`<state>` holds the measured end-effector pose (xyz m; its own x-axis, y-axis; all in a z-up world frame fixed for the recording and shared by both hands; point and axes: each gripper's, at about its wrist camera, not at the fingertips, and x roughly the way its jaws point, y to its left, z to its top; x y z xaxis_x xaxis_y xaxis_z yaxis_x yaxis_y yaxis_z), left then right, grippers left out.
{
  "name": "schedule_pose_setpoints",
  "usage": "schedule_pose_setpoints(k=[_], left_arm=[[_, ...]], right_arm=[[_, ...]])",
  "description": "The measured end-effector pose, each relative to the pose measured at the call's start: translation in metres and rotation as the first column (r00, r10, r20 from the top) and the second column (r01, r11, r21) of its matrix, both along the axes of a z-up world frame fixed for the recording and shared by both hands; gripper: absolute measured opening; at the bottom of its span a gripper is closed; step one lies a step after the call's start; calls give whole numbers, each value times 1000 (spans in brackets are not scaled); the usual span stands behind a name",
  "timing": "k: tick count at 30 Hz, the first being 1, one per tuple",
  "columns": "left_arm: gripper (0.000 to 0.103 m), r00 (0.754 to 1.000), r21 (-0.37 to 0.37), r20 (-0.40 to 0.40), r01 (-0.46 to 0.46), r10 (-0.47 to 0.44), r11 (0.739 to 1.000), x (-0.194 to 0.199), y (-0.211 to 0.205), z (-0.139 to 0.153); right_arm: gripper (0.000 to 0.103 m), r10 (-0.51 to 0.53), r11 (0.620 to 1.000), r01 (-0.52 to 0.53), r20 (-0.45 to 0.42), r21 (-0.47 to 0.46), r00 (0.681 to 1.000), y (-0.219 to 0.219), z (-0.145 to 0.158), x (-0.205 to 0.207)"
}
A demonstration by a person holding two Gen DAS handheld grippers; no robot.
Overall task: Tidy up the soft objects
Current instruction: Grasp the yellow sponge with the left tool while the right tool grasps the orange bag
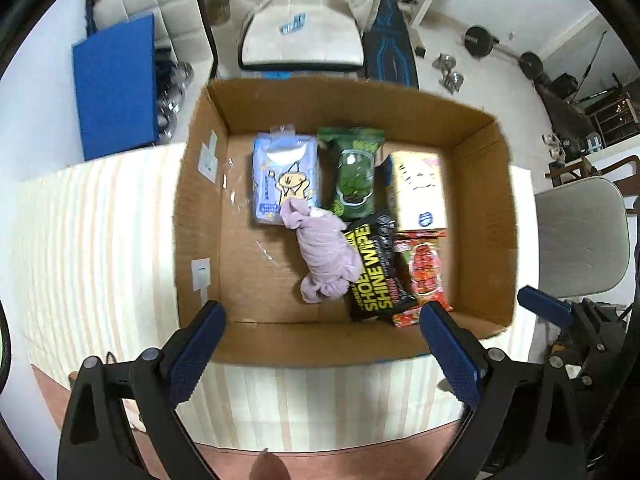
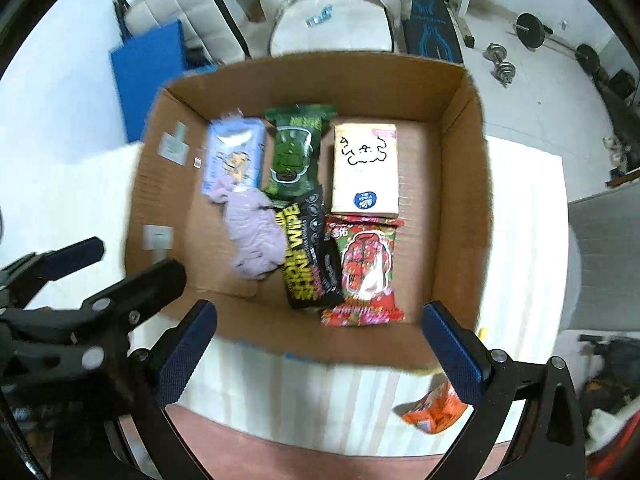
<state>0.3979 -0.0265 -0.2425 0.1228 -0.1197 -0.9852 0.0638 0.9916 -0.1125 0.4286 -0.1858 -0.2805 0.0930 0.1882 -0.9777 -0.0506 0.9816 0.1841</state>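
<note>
An open cardboard box stands on a striped cloth. Inside lie a crumpled lilac cloth, a blue tissue pack, a green wipes pack, a cream tissue pack, a black shoe shine wipes pack and a red pack. My left gripper is open and empty above the box's near wall. My right gripper is open and empty above the same wall. An orange packet lies on the cloth by the right finger.
The striped cloth covers the table around the box. Beyond it stand a blue mat, a white chair, a grey chair and gym weights on the floor.
</note>
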Motion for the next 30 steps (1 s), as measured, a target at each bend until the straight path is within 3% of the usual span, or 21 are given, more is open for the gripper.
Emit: schedule_pose_setpoints(k=[3, 6, 9, 12, 17, 21, 24, 25, 27, 28, 30], left_arm=[[99, 990, 60, 142, 2, -10, 998, -31, -14, 31], [99, 983, 65, 183, 3, -15, 998, -68, -31, 37], [99, 991, 39, 133, 0, -6, 999, -95, -47, 15], [99, 1000, 8, 24, -7, 7, 1000, -109, -64, -27], [99, 997, 61, -76, -16, 20, 998, -120, -80, -79], [99, 990, 92, -125, -48, 59, 995, -123, -74, -102], [99, 984, 89, -151, -85, 98, 992, -124, -65, -109], [99, 982, 88, -156, -96, 109, 991, -123, -63, -111], [99, 980, 86, -157, -112, 125, 990, -121, -59, -112], [99, 979, 84, -156, -119, 131, 989, -122, -57, -114], [99, 975, 77, -167, -136, 147, 988, -119, -53, -118]], right_arm=[[103, -74, 996, 71, 58, 46, 996, -37, 16, -34], [103, -165, 985, 161, 60, 65, 984, -79, 10, -71], [103, -271, 954, 273, -31, 122, 962, -122, -29, -102], [101, -322, 928, 339, -124, 157, 939, -151, -73, -115], [90, -375, 896, 403, -169, 186, 912, -178, -131, -109], [82, -381, 870, 427, -214, 245, 899, -185, -171, -92], [67, -359, 867, 411, -219, 283, 907, -179, -185, -85], [47, -361, 868, 408, -207, 282, 909, -177, -184, -86], [37, -342, 868, 393, -208, 305, 917, -167, -179, -90], [19, -335, 876, 382, -199, 295, 921, -160, -175, -95], [17, -314, 892, 356, -186, 277, 931, -144, -167, -108]])
